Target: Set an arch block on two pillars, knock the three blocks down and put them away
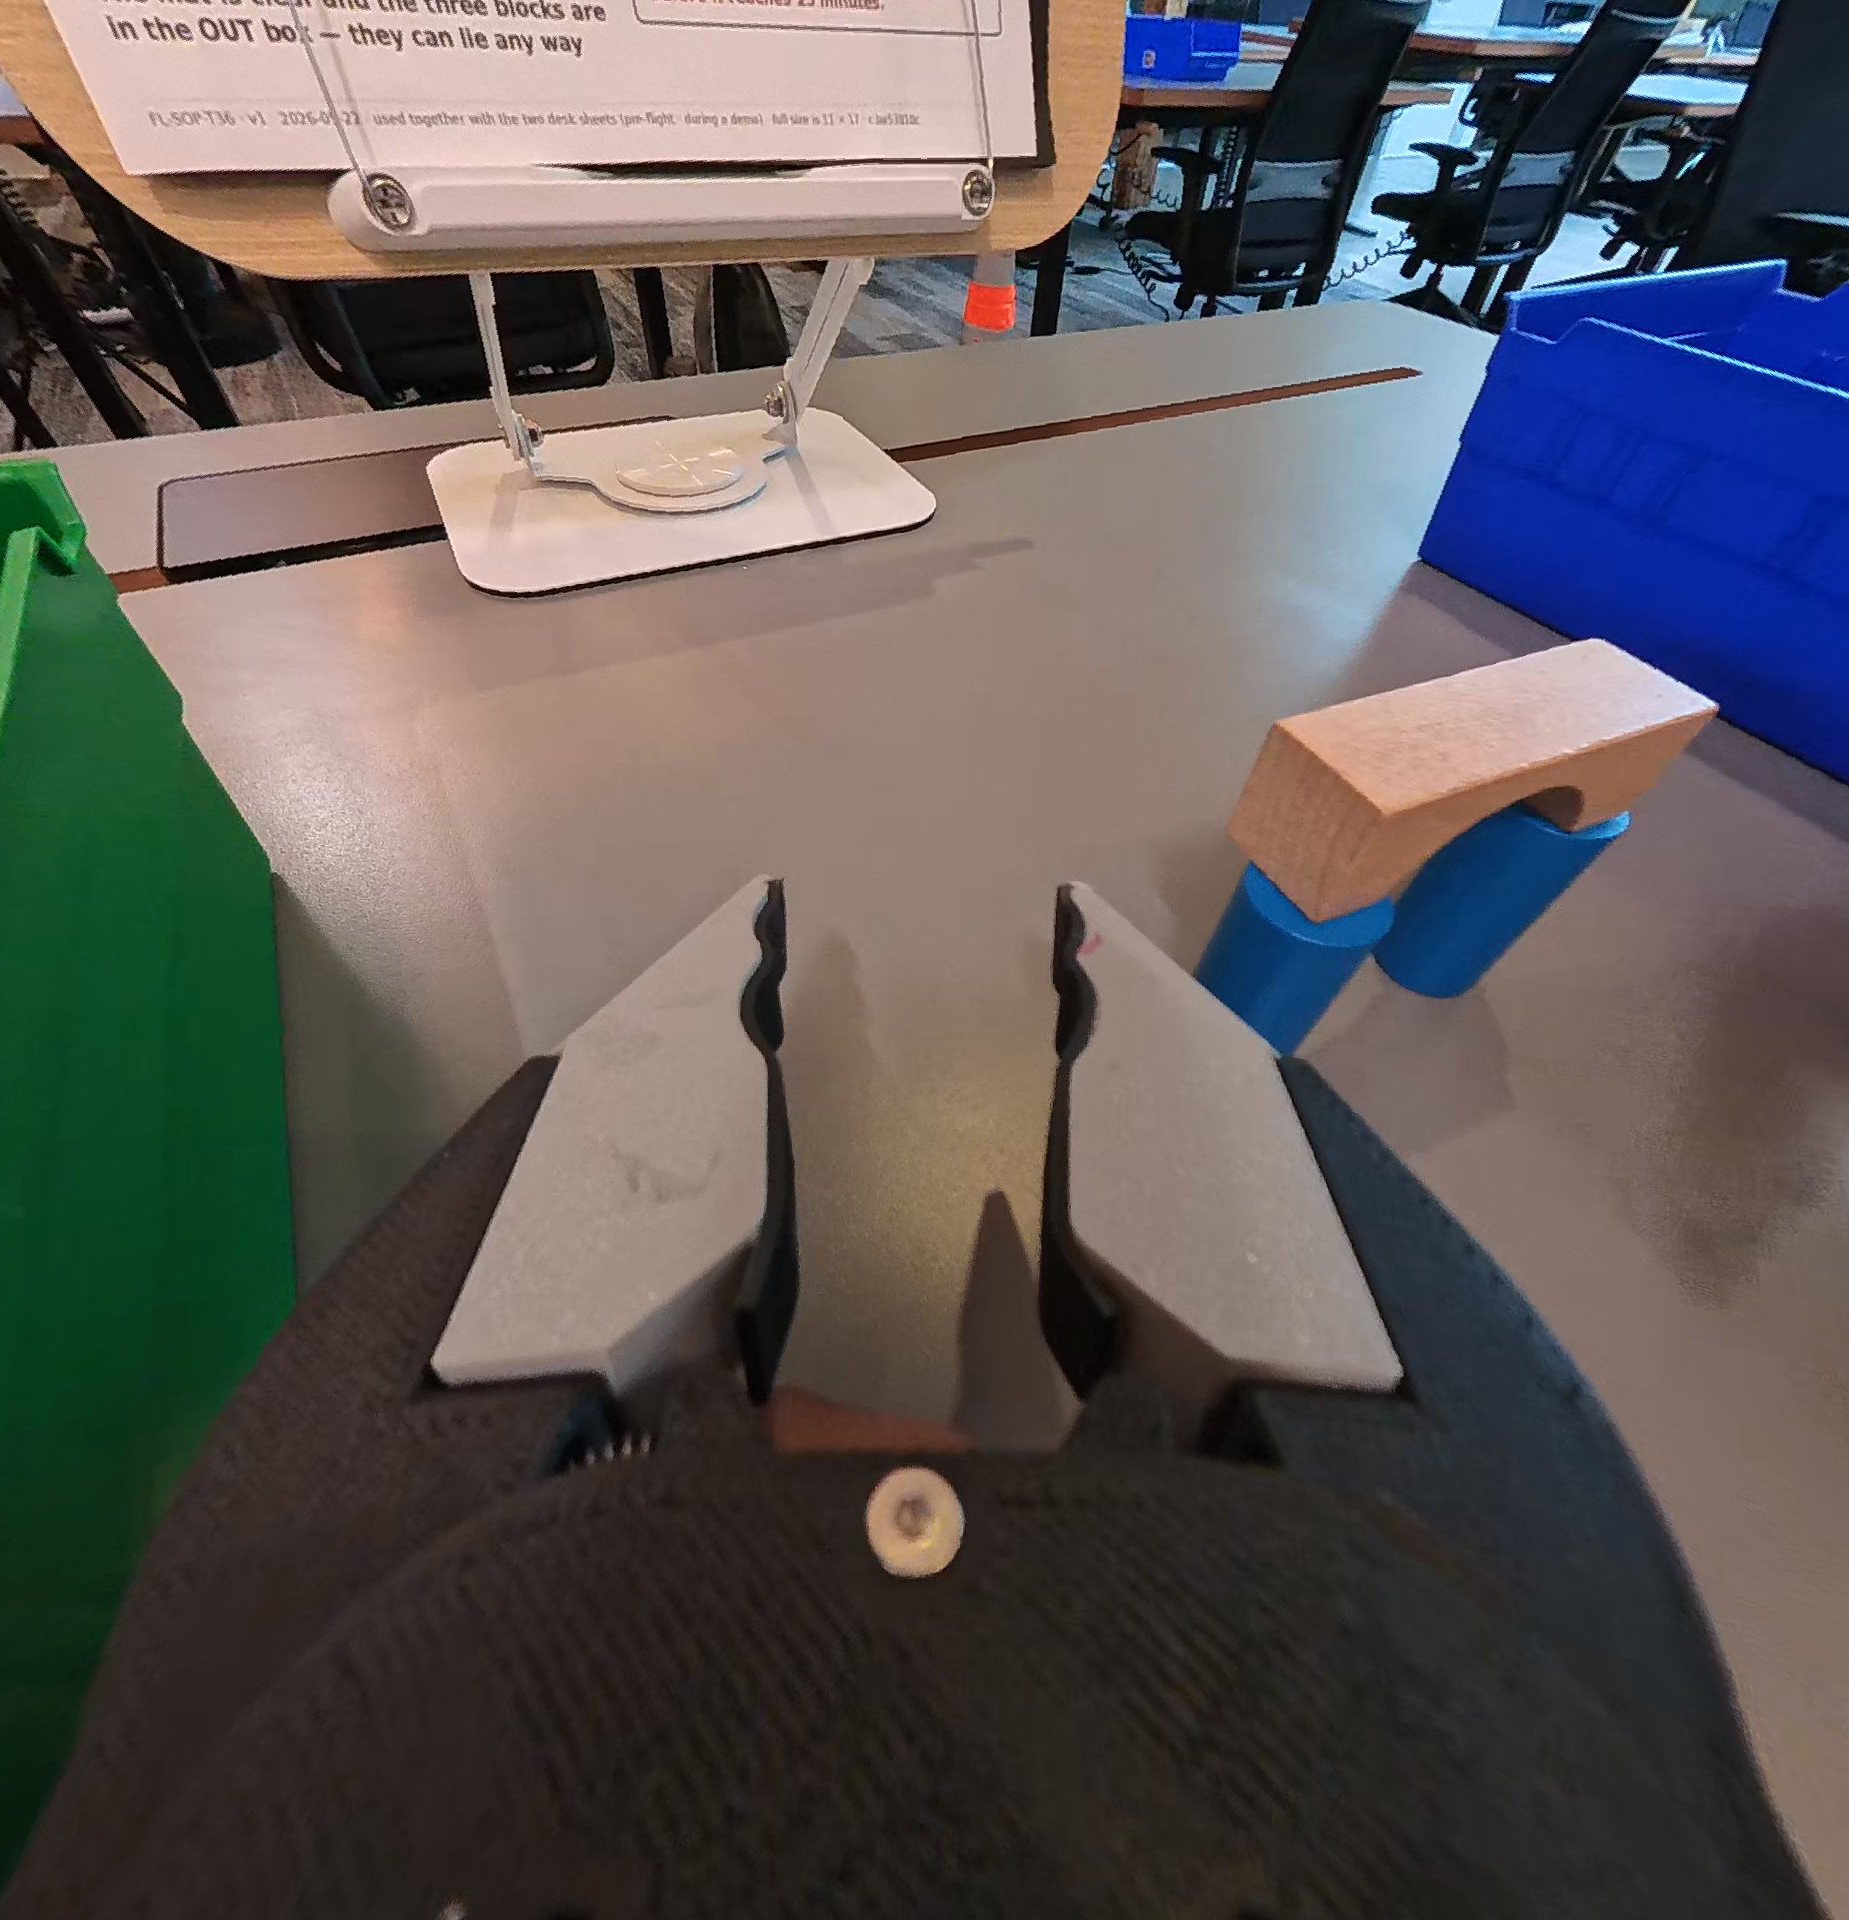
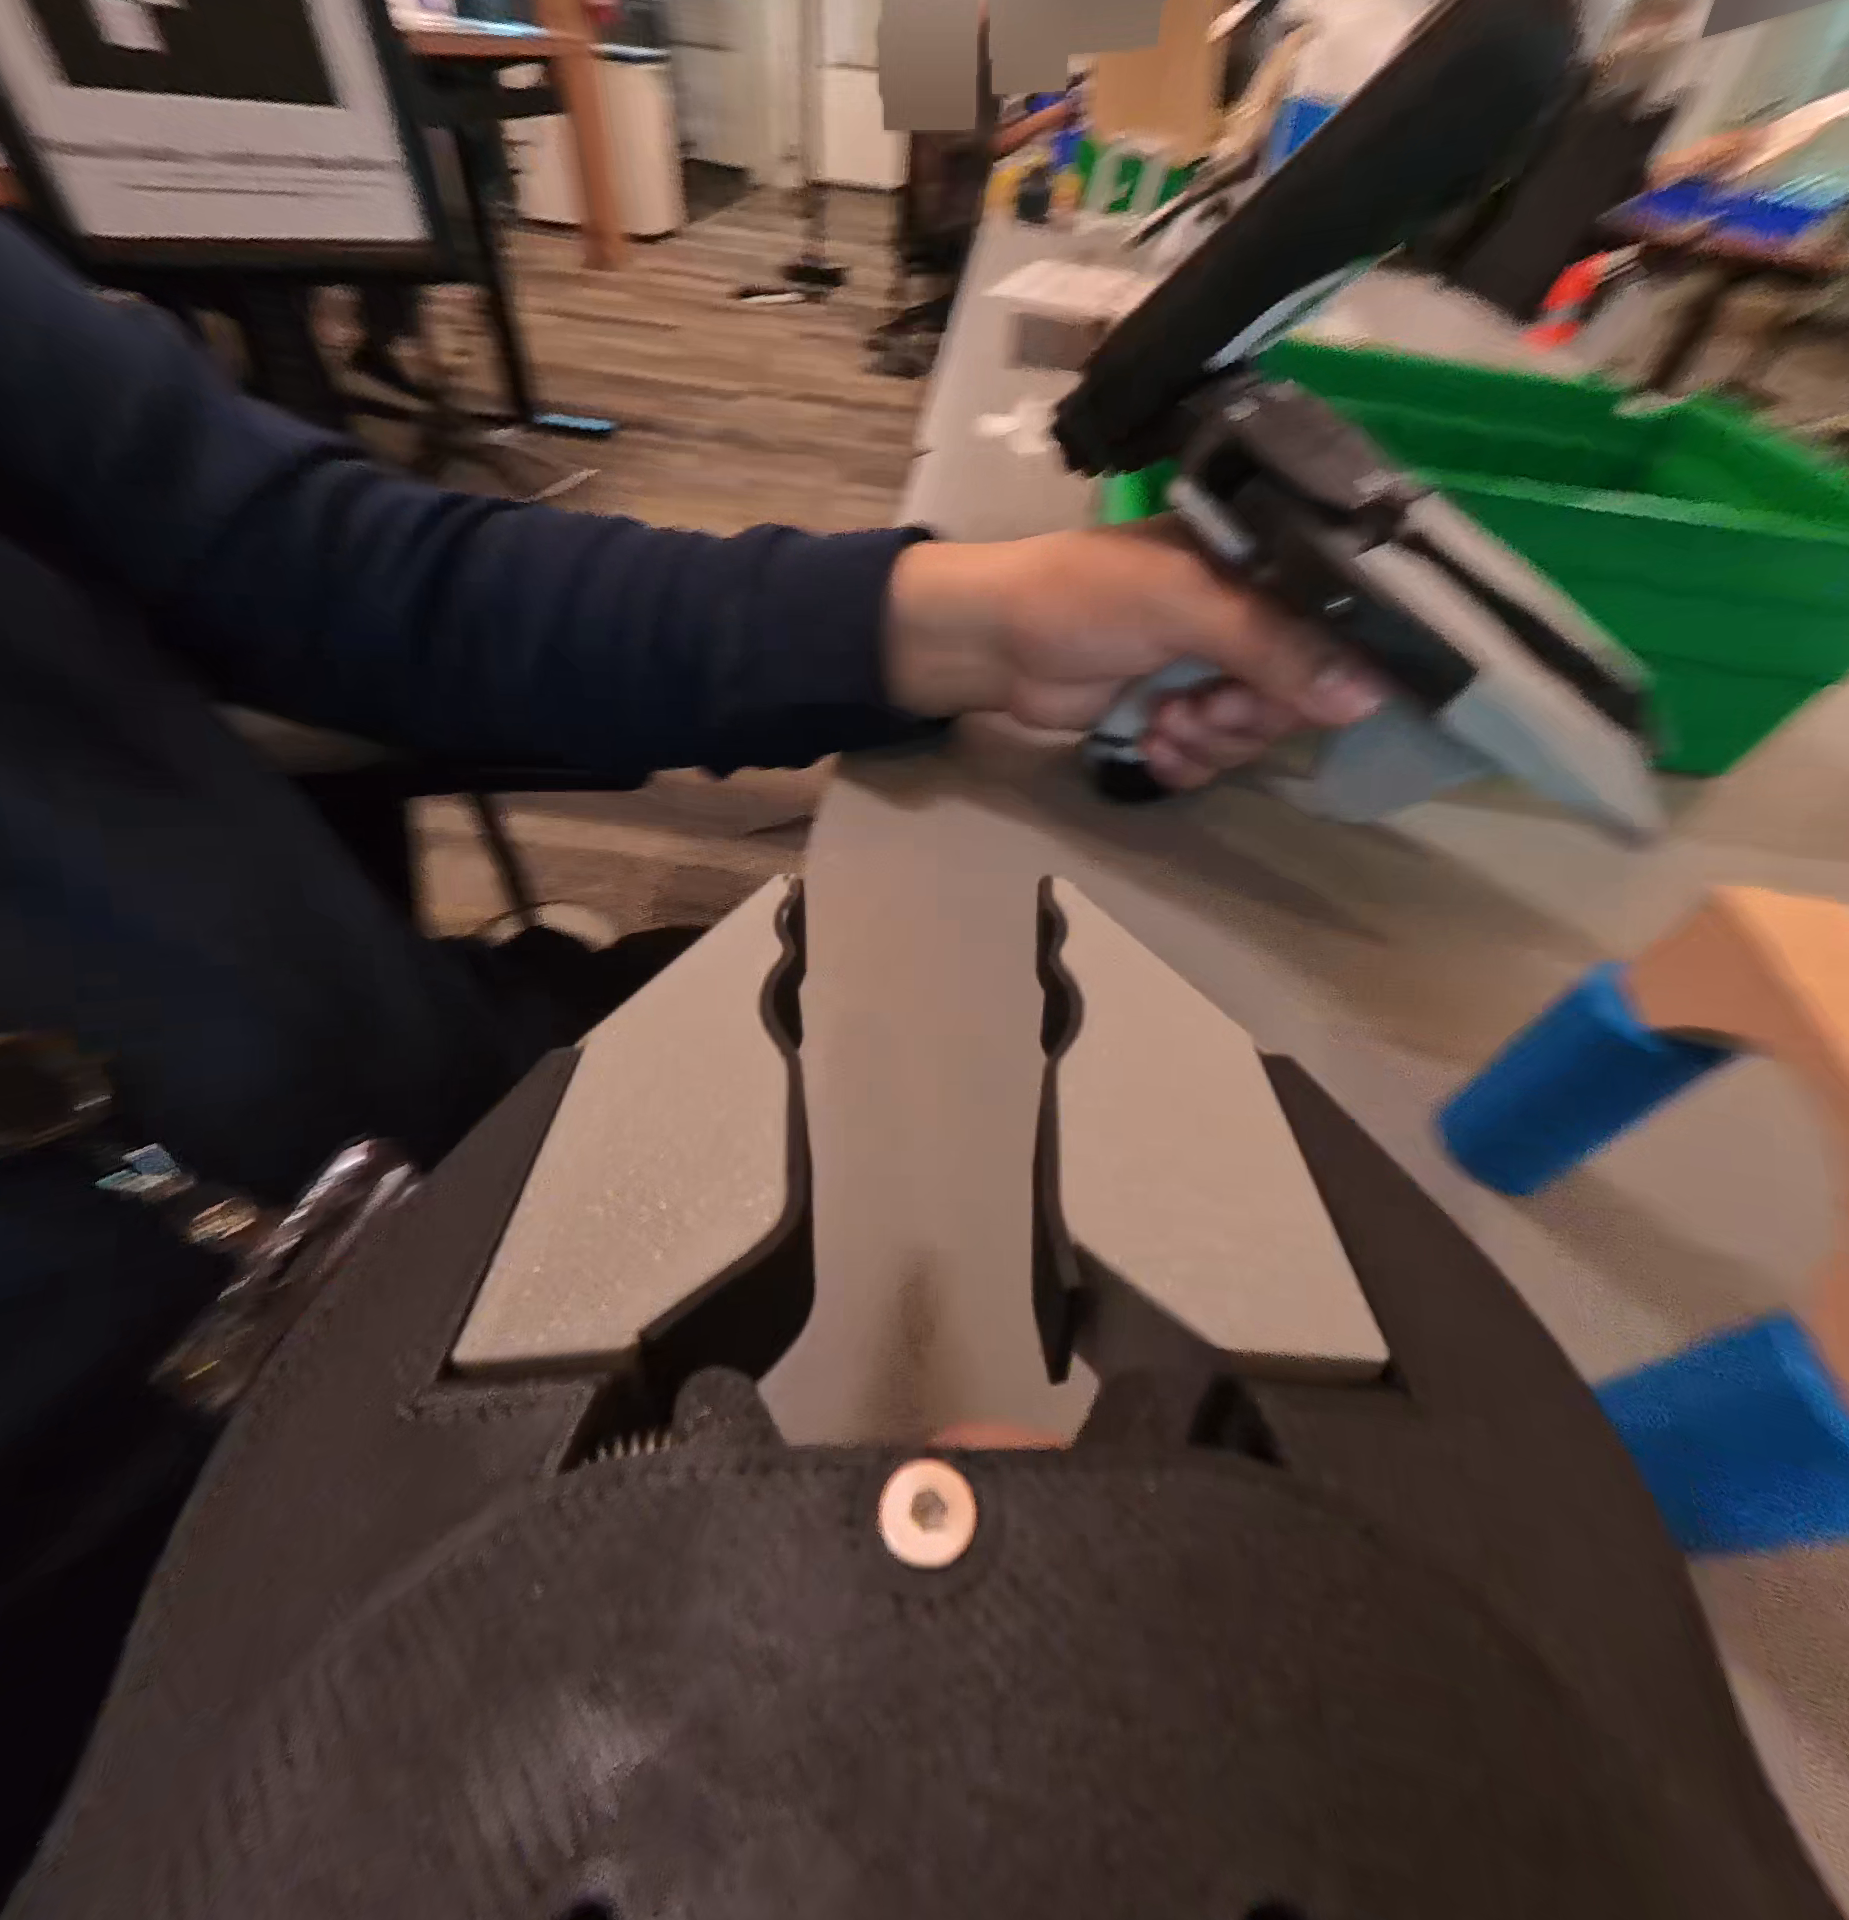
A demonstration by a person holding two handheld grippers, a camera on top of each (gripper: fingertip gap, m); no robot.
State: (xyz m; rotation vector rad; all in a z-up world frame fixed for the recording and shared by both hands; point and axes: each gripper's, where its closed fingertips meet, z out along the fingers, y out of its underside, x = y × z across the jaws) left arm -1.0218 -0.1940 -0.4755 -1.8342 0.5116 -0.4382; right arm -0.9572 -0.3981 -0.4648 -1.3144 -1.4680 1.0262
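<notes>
The arch [image 1: 1460,769] is seen resting across the tops of two blue pillars [image 1: 1304,966], at the right of the left wrist view, on the grey desk [image 1: 899,727]. The building step is judged done; the knocking-down appears to be next in hand.

The left gripper [image 1: 920,935] is held with its fingers parted and nothing between them, only bare desk. The right gripper [image 2: 920,925] is likewise spread apart and empty. Both are kept apart from the blocks.

For the next move, a sideways push against the arch or a pillar would be called for, so that all three blocks are toppled without being sent off the desk edge. Afterwards each would have to be picked up and dropped into a bin; a green bin [image 1: 89,1039] is seen at left, a blue bin [image 1: 1678,520] at upper right.

In the right wrist view the arch and pillars are blurred and cut off at the right edge. The insides of both bins are hidden.
</notes>
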